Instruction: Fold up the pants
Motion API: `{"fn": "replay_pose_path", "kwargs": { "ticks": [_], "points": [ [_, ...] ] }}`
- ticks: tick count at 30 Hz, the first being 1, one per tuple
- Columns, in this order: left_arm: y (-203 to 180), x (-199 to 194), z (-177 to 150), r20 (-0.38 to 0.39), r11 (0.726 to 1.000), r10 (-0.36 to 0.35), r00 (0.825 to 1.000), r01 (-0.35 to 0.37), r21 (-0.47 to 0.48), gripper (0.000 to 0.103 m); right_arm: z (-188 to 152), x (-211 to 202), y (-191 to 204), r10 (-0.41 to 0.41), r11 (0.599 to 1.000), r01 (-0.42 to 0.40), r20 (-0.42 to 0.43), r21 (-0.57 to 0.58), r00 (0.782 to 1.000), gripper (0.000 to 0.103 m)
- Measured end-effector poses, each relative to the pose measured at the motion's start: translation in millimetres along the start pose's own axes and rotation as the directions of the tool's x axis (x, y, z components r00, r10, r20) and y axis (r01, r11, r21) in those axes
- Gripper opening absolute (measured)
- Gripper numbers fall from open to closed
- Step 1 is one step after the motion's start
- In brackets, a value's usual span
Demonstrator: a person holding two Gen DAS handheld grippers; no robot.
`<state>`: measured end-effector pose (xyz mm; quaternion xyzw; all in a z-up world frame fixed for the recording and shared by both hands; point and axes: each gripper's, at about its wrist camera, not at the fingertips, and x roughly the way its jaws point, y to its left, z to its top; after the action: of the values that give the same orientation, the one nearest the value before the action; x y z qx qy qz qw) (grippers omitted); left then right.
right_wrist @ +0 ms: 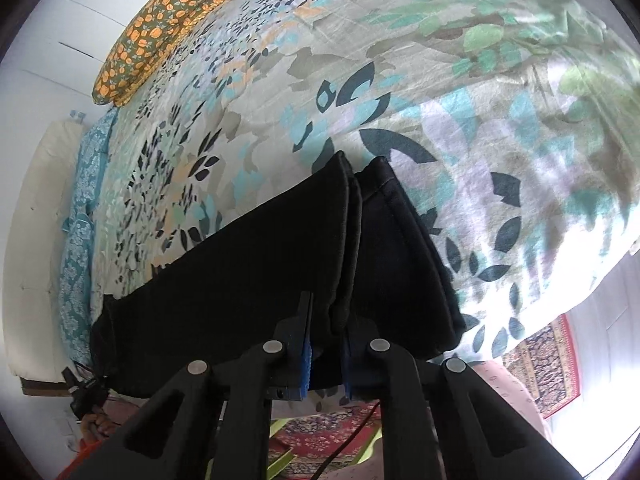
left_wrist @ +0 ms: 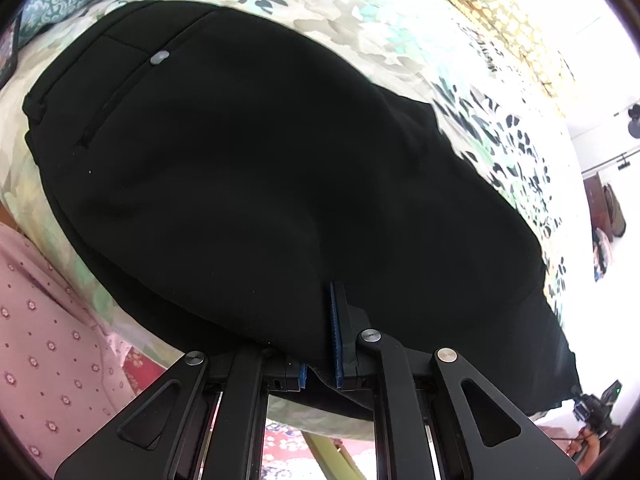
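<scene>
A bed (right_wrist: 460, 80) is lying under a floral sheet (left_wrist: 360, 28) in teal, grey and dark leaf shapes. An orange-flowered green pillow (right_wrist: 160, 28) is resting at its far end, with teal patterned fabric (right_wrist: 80, 216) running along one edge. A red patterned rug (right_wrist: 544, 368) is covering the floor beside it.

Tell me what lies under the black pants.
The black pants lie on a floral bedsheet, which shows all around them. Whatever sits directly beneath the cloth is covered. Both tools, left tool and right tool, pinch the near edge.
</scene>
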<state>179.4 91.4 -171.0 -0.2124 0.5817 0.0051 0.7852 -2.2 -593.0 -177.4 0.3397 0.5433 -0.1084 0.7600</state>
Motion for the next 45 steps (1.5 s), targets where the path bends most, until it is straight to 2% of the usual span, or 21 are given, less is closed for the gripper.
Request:
{"fn": "replay_pose_path", "kwargs": {
  "ticks": [2, 4, 6, 20, 25, 26, 27, 28, 31, 32, 34, 35, 38, 40, 43, 45],
  "points": [
    [-7, -5, -4, 0.002, 0.999, -0.007, 1.0, 0.007, 0.044, 0.007, -1, -3, 6, -0.088, 0.995, 0.088, 0.003, -0.048, 0.996, 0.012],
    [-18, -6, -10, 0.001, 0.995, 0.005, 1.0, -0.005, 0.098, 0.007, -2, 1, 10, -0.193, 0.975, 0.192, -0.002, -0.11, 0.981, 0.012],
    [-24, -2, -15, -0.011, 0.99, 0.035, 0.999, -0.033, 0.135, 0.007, -2, 6, 10, -0.248, 0.961, 0.244, -0.012, -0.129, 0.969, 0.012],
    [-29, 10, -18, -0.04, 0.976, 0.115, 0.992, -0.106, 0.188, 0.008, -7, 15, 13, -0.322, 0.935, 0.313, -0.034, -0.167, 0.946, 0.013],
    [-25, 11, -21, -0.051, 0.976, 0.131, 0.99, -0.12, 0.183, 0.015, -7, 18, 14, -0.339, 0.93, 0.328, -0.043, -0.165, 0.94, 0.013],
    [-24, 10, -20, -0.058, 0.978, 0.132, 0.99, -0.12, 0.173, 0.02, -7, 18, 14, -0.34, 0.93, 0.329, -0.044, -0.164, 0.939, 0.013],
    [-21, 9, -21, -0.069, 0.979, 0.14, 0.988, -0.128, 0.159, 0.025, -8, 17, 13, -0.342, 0.93, 0.331, -0.044, -0.162, 0.939, 0.018],
    [-16, 5, -22, -0.075, 0.979, 0.151, 0.986, -0.139, 0.148, 0.035, -7, 19, 14, -0.346, 0.929, 0.335, -0.046, -0.159, 0.937, 0.025],
    [-9, -6, -28, -0.087, 0.978, 0.179, 0.98, -0.168, 0.123, 0.046, -8, 17, 10, -0.328, 0.937, 0.319, -0.047, -0.143, 0.943, 0.032],
    [-5, -11, -31, -0.091, 0.977, 0.192, 0.977, -0.181, 0.114, 0.047, -9, 13, 8, -0.324, 0.939, 0.316, -0.04, -0.133, 0.945, 0.035],
    [2, -23, -36, -0.094, 0.979, 0.191, 0.977, -0.183, 0.085, 0.047, -12, 3, 3, -0.315, 0.945, 0.312, -0.016, -0.101, 0.949, 0.047],
    [6, -32, -37, -0.082, 0.979, 0.196, 0.977, -0.191, 0.069, 0.048, -13, -3, 0, -0.308, 0.948, 0.307, 0.004, -0.082, 0.951, 0.048],
    [9, -62, -36, 0.026, 0.965, 0.256, 0.966, -0.258, 0.053, 0.047, -17, -24, -5, -0.283, 0.958, 0.286, 0.081, -0.029, 0.956, 0.048],
    [4, -78, -31, 0.098, 0.961, 0.266, 0.959, -0.272, 0.057, 0.048, -15, -34, -8, -0.241, 0.97, 0.243, 0.12, -0.004, 0.963, 0.048],
    [-14, -76, -20, 0.139, 0.966, 0.218, 0.966, -0.234, 0.109, 0.052, -1, -47, -19, -0.191, 0.982, 0.187, 0.173, 0.041, 0.966, 0.048],
    [-34, -62, -16, 0.153, 0.966, 0.161, 0.975, -0.187, 0.179, 0.052, 11, -54, -24, -0.134, 0.991, 0.126, 0.202, 0.049, 0.97, 0.048]
  ]
}}
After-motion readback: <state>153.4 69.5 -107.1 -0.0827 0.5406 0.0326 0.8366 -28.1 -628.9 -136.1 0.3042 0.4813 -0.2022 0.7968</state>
